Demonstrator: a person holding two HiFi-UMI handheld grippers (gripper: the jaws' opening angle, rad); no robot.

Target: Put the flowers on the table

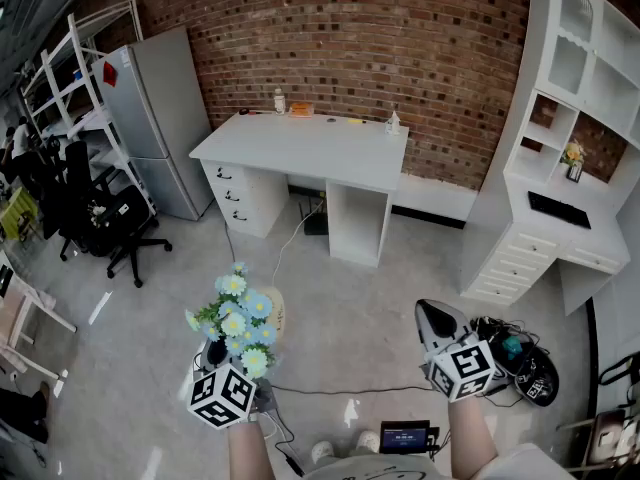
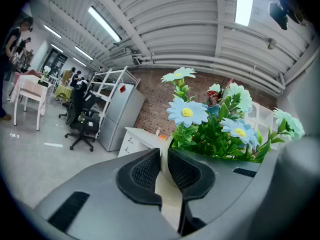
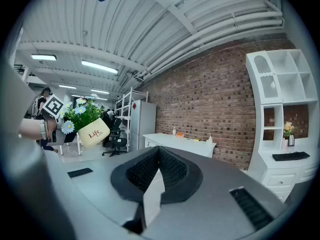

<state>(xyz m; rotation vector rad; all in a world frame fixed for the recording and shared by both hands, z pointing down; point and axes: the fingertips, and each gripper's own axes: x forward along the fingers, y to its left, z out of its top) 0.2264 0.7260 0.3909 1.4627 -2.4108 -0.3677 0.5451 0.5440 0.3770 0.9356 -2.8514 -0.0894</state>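
Observation:
A cream pot [image 1: 273, 314] of blue and white flowers [image 1: 237, 316] hangs over the floor at the lower left of the head view. My left gripper [image 1: 217, 353] is shut on it. In the left gripper view the jaws [image 2: 164, 156] pinch the pot's cream rim [image 2: 168, 196], and the flowers [image 2: 215, 126] rise to the right. My right gripper [image 1: 433, 314] is level at the lower right, shut with nothing in it [image 3: 159, 154]. Its view shows the pot [image 3: 94, 132] at the left. The white table [image 1: 300, 150] stands ahead against the brick wall.
A bottle [image 1: 280, 100] and an orange item [image 1: 302, 109] sit at the table's back edge. A grey fridge [image 1: 150, 118] and black office chairs [image 1: 115, 218] are on the left. A white shelf unit [image 1: 570, 148] is on the right. Bags [image 1: 515, 363] and a cable [image 1: 330, 391] lie on the floor.

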